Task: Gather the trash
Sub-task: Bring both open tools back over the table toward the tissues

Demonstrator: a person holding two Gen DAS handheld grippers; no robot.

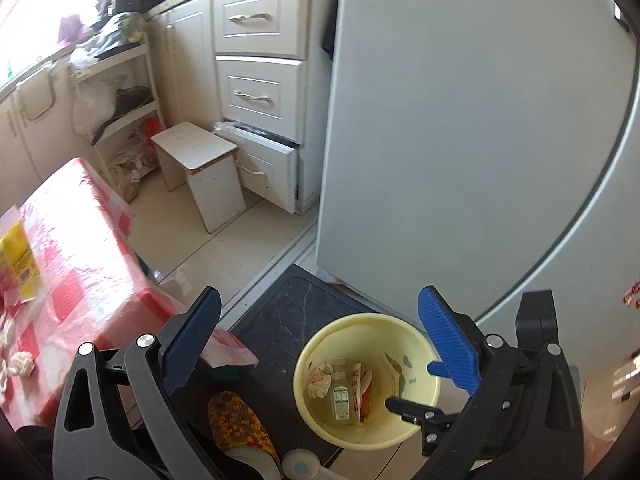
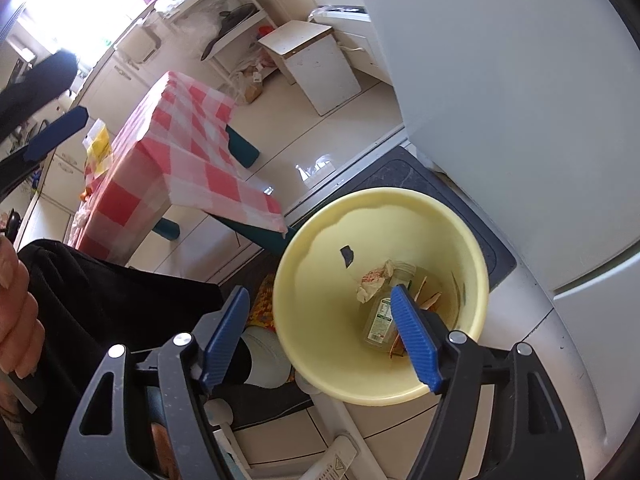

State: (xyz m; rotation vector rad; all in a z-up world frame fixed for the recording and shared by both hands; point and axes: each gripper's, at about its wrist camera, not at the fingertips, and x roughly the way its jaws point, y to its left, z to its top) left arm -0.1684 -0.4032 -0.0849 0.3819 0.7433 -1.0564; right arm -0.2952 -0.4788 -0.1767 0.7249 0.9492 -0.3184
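Note:
A pale yellow bin stands on the floor by the fridge. It holds a clear labelled bottle, a crumpled paper and orange wrappers. My left gripper hangs above and behind the bin, open wide, with nothing between its blue pads. The right wrist view looks down into the bin at the bottle and the paper. My right gripper is open and empty, its right finger over the bin's mouth. A yellow packet and white crumpled scraps lie on the checked table.
A grey fridge rises right of the bin. A dark mat lies under the bin, with a crocheted slipper beside it. A white stool stands before a half-open drawer. A hand and dark clothing fill the left.

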